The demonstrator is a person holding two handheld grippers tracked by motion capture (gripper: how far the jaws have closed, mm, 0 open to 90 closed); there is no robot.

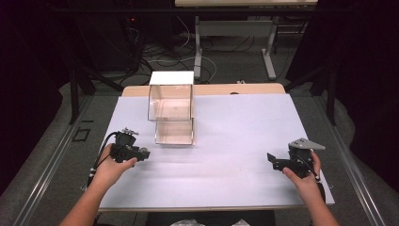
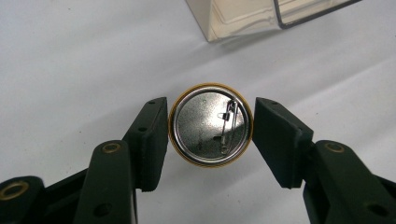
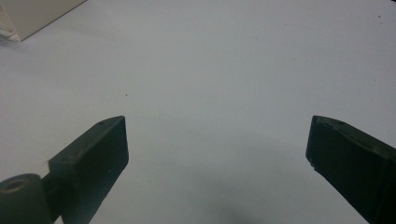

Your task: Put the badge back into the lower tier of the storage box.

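The right gripper (image 3: pixel 217 144) looks down along its two black jaws at a pale, bare table (image 3: pixel 224 70). The jaws stand wide apart, one rising from the lower left corner of the view, the other from the lower right, with nothing between them. At the base of the left jaw a round grey pivot shows. A soft shadow lies on the table between and below the jaws. In the upper left corner a beige box (image 3: pixel 32 14) stands on the table, well apart from the jaws. A few tiny dark specks dot the surface.
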